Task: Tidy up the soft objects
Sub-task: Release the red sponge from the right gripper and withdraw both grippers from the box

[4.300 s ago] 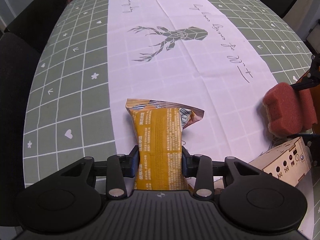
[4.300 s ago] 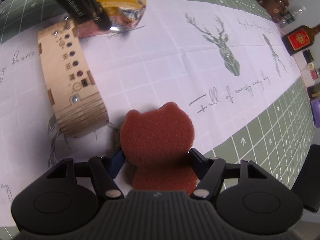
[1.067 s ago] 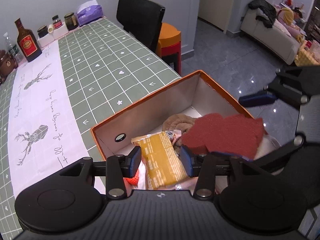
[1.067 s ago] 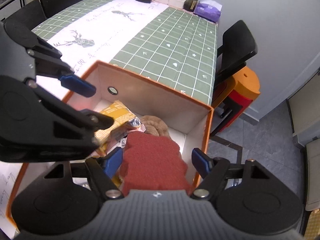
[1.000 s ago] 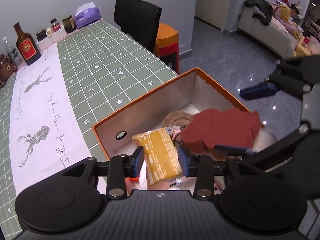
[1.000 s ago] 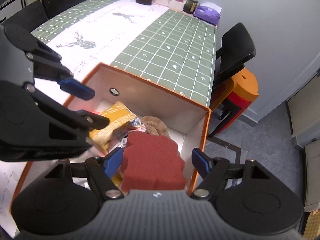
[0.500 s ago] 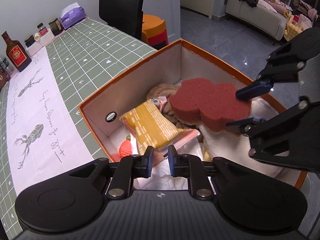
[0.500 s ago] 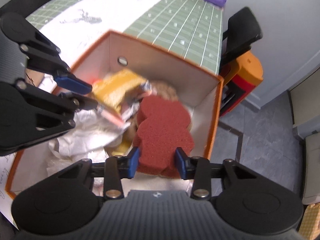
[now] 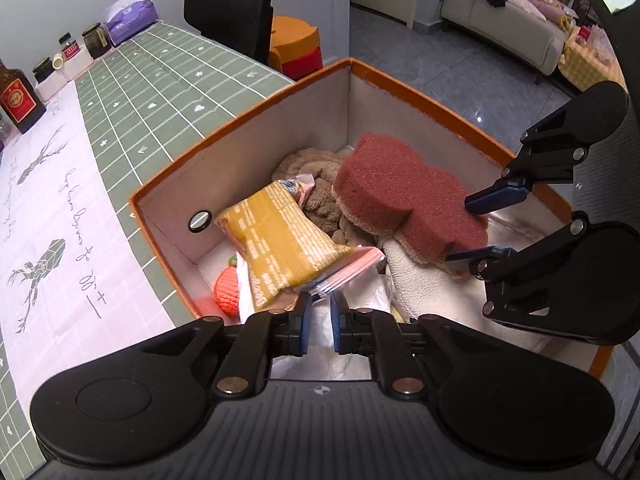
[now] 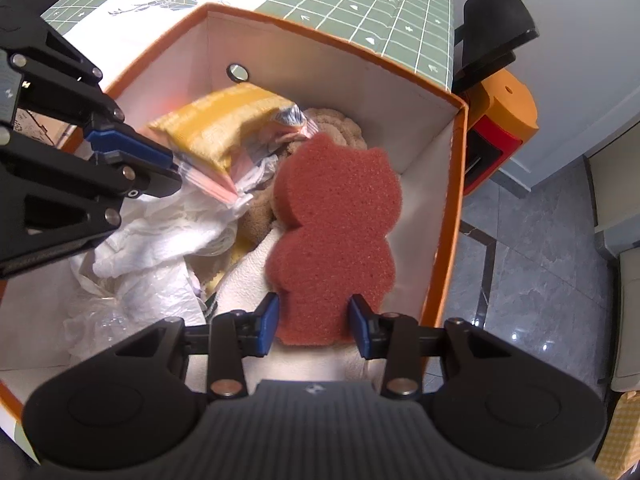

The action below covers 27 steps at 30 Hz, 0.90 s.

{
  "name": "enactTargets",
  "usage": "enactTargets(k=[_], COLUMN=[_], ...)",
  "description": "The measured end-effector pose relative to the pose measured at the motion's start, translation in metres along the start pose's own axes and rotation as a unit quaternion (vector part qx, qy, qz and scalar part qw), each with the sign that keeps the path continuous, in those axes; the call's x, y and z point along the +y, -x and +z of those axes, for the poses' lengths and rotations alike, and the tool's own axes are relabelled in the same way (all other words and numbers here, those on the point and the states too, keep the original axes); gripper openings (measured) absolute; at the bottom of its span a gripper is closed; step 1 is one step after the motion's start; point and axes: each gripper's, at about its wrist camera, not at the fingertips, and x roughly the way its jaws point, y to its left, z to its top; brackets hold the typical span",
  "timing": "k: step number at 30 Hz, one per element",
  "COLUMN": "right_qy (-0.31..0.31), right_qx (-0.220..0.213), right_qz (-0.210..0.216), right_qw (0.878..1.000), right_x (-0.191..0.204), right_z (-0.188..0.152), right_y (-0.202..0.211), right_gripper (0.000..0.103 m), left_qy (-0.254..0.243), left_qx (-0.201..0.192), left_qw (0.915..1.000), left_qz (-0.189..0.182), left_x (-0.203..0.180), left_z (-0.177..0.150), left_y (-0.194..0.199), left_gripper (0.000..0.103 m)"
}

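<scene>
Found the left hand-held gripper [image 9: 318,320] closest in, jaws just narrowed to a thin slit with nothing between them, tips hanging over crumpled white plastic [image 10: 160,240] at the near end of the orange-rimmed, white-lined fabric box [image 9: 240,120]. Saw the yellow printed snack packet [image 9: 280,244] lying loose just ahead of those tips, propped at a slant on the pile inside the box, pink sealed edge toward the gripper. Noted a small orange knitted ball [image 9: 226,292] beside it, near the box wall. Found the right hand-held gripper [image 10: 314,320], jaws just drawn in, pressing both pads on the narrow foot of the dark red bear-shaped sponge [image 10: 336,216], held inside the box above a cream towel [image 9: 432,292] and a brown plush toy [image 9: 320,204]. Farther off, made out the green checked desk [image 9: 132,128], a brown bottle [image 9: 18,100] and a black chair [image 9: 232,4].
</scene>
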Motion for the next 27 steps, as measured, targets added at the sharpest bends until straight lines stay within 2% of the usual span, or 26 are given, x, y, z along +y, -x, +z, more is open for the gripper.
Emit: enactTargets(k=[1, 3, 4, 10, 14, 16, 21, 25, 27], right_qy=[0.002, 0.008, 0.010, 0.015, 0.004, 0.000, -0.007, -0.017, -0.022], right_qx=[-0.001, -0.006, -0.010, -0.033, -0.053, -0.065, -0.100, -0.139, -0.170], right_qz=[-0.001, -0.006, -0.010, -0.020, -0.015, -0.011, -0.011, -0.005, -0.006], right_qw=[1.000, 1.000, 1.000, 0.999, 0.998, 0.998, 0.995, 0.990, 0.985], right_x=[0.001, 0.004, 0.005, 0.022, 0.038, 0.049, 0.083, 0.111, 0.126], right_z=[0.001, 0.004, 0.006, 0.018, 0.023, 0.025, 0.024, 0.019, 0.012], right_y=[0.003, 0.012, 0.017, 0.047, 0.067, 0.078, 0.103, 0.123, 0.134], right_gripper=[0.040, 0.049, 0.051, 0.053, 0.055, 0.060, 0.063, 0.065, 0.071], left_qy=[0.003, 0.010, 0.013, 0.040, 0.053, 0.066, 0.101, 0.114, 0.124], left_qx=[-0.002, -0.009, -0.012, -0.033, -0.046, -0.052, -0.076, -0.115, -0.142], left_qw=[1.0000, 0.9999, 0.9998, 0.9986, 0.9974, 0.9963, 0.9914, 0.9854, 0.9802], left_qz=[-0.002, -0.005, -0.004, -0.008, 0.014, 0.021, 0.035, 0.052, 0.061], left_x=[0.001, 0.004, 0.005, 0.017, 0.026, 0.032, 0.048, 0.052, 0.054], left_z=[-0.001, -0.003, -0.004, -0.016, -0.033, -0.043, -0.074, -0.102, -0.119], left_y=[0.004, 0.015, 0.020, 0.058, 0.083, 0.094, 0.124, 0.154, 0.168], left_gripper=[0.015, 0.015, 0.015, 0.015, 0.015, 0.015, 0.015, 0.015, 0.015])
